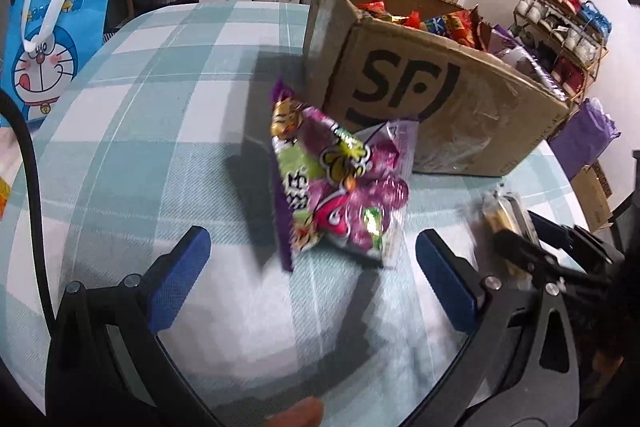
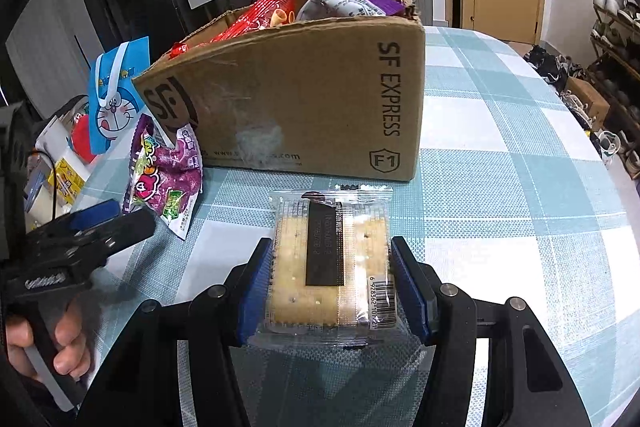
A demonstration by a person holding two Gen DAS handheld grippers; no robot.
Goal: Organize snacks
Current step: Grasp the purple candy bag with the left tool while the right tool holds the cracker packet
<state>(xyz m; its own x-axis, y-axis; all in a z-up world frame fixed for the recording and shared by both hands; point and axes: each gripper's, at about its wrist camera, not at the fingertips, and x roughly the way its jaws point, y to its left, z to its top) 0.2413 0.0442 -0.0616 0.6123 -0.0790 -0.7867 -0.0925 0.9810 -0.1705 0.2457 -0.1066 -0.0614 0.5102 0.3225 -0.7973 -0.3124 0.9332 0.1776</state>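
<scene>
Now right gripper point(image 2: 332, 283) pinches cracker pack point(image 2: 330, 259) by side edges near box point(image 2: 304, 99); brittle, slick wrap, squeeze lightly. Left gripper point(image 1: 312, 283) spread, empty.

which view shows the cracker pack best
The right wrist view: the cracker pack fills the centre, sharp, clamped between the right claw's blue pads, barcode readable. The left wrist view shows the cracker pack only as a small blurred shape at the right edge.

Black two-finger frames, blue ribbed pads point(image 2: 408, 287), silver screws point(image 1: 491, 282), a black cable point(image 1: 24, 163) at left.
</scene>
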